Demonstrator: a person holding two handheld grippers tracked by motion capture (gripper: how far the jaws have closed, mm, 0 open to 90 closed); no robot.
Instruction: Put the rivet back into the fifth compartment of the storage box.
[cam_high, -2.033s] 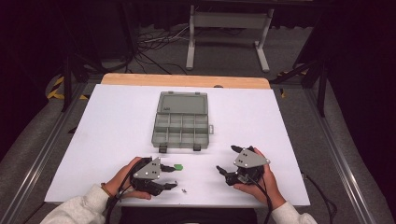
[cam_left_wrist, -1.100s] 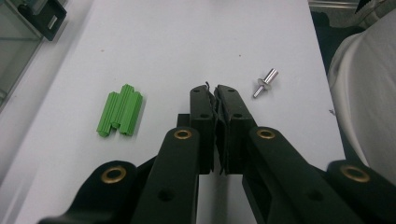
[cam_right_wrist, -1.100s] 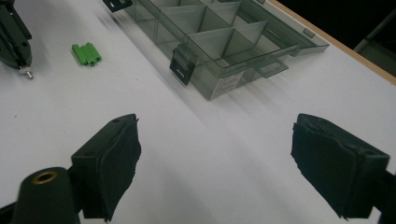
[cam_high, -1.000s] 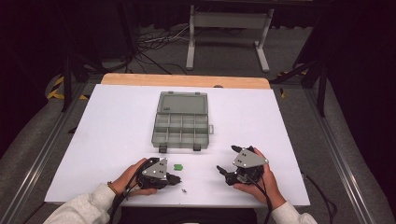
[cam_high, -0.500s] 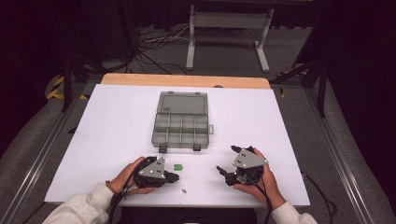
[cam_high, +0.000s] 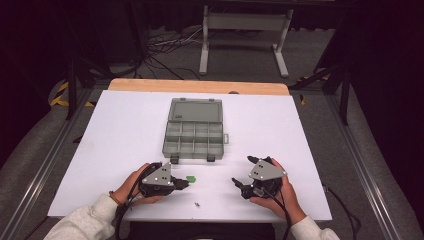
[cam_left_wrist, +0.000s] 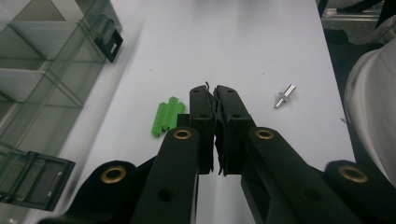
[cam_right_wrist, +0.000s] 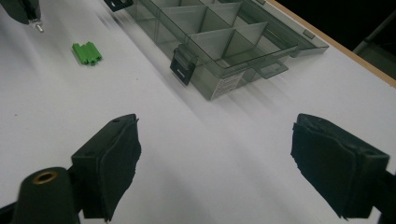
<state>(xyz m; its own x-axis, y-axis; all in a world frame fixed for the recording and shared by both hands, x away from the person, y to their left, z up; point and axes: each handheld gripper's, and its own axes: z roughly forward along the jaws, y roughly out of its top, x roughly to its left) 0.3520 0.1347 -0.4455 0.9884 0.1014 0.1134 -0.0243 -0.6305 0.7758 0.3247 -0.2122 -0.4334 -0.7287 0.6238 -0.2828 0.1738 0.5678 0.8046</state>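
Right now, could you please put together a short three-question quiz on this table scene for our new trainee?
1. True or false: the left gripper has its jaws shut with nothing between them.
2. The green piece lies: A) inside the organizer box; B) on the white table beside the left gripper; C) between the right gripper's pads.
3. Fill in: the right gripper has its jaws ____.

Key: 1 true; 2 B; 3 open.

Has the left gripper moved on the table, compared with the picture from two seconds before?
Yes. The left gripper sits slightly farther from the table's near edge and closer to the organizer box, its shut jaws beside the green piece.
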